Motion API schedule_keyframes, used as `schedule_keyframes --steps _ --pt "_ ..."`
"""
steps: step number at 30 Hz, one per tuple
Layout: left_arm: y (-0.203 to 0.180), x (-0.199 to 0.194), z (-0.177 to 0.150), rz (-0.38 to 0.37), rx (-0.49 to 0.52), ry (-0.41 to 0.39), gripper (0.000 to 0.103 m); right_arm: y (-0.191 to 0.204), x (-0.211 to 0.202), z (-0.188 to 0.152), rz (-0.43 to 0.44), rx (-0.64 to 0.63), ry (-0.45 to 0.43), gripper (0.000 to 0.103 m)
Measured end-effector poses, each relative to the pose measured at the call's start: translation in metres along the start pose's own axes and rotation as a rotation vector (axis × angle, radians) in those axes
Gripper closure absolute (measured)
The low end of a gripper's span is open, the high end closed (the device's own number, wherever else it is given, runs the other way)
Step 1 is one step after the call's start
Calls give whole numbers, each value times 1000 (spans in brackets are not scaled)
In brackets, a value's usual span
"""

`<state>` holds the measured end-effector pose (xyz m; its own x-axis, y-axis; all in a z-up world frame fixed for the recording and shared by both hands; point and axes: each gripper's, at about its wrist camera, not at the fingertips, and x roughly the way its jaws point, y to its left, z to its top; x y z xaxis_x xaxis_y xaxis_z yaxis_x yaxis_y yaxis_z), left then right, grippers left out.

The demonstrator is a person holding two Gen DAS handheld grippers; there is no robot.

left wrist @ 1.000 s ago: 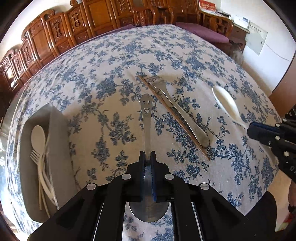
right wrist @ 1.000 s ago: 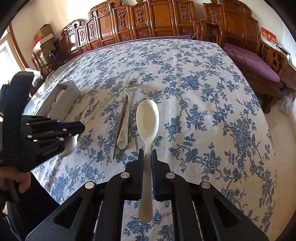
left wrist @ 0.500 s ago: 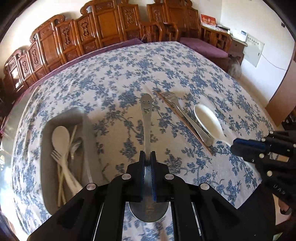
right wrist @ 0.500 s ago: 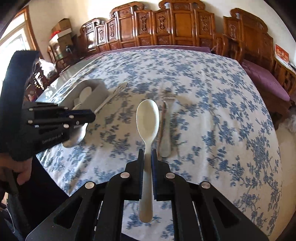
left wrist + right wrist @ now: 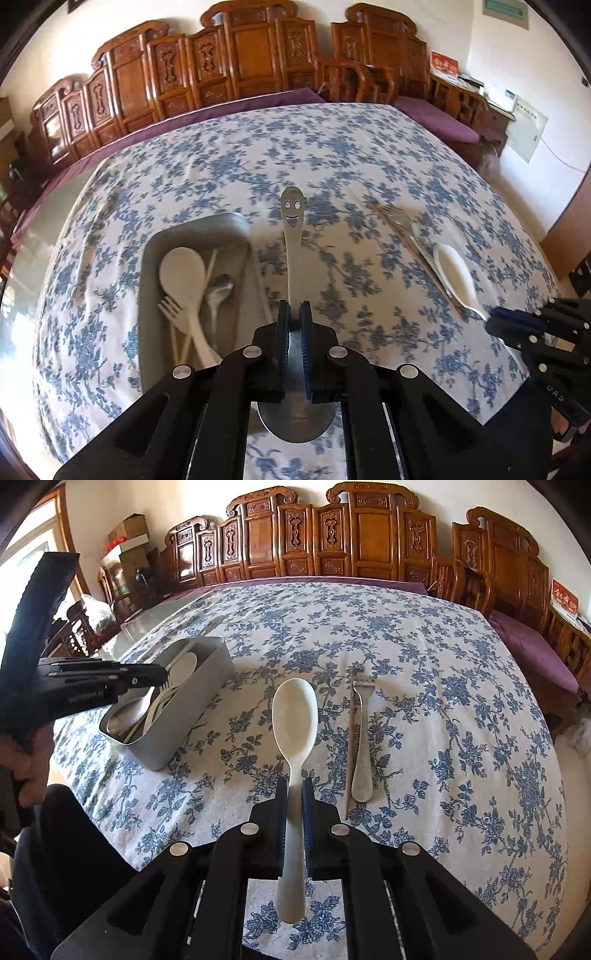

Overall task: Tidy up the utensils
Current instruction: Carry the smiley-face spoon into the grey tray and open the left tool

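Table w/ floral cloth [image 5: 424,657]: grey bin [image 5: 192,716], fork [image 5: 362,738], chopstick [image 5: 349,738].

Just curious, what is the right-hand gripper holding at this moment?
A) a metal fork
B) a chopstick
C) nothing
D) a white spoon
D: the right gripper is shut on the handle of a white spoon, while the metal fork lies on the tablecloth beside it.

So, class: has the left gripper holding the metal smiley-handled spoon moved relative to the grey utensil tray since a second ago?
Yes. The left gripper has shifted toward the grey utensil tray, which now lies beside its fingers.
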<state>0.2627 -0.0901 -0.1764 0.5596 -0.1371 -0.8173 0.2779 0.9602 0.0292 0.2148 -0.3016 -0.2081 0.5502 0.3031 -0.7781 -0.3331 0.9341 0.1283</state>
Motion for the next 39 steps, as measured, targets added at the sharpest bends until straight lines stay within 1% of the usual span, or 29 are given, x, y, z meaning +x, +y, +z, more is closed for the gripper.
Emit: schedule_keyframes --steps 5,9,17,26,30,32,35,39 --pt "25 14 1 19 -45 24 98 -5 -2 1 -7 5 -4 94" --pt "38 28 -2 10 -77 56 98 -10 -5 2 -2 24 -11 94" --pt "44 55 -9 10 -94 112 98 -4 -7 3 14 19 -16 94" --pt "46 70 -16 4 -95 167 98 4 -12 6 23 1 -28 94" --pt "47 65 -16 -14 -78 162 96 5 -21 12 27 5 -51 94" --pt "46 58 -15 -4 -53 147 96 6 -22 15 23 5 -57 94" --pt "49 44 -14 -5 -43 123 96 10 -21 24 26 17 -67 94" --pt "60 19 -13 -12 -50 81 96 26 -19 41 45 14 -86 94"
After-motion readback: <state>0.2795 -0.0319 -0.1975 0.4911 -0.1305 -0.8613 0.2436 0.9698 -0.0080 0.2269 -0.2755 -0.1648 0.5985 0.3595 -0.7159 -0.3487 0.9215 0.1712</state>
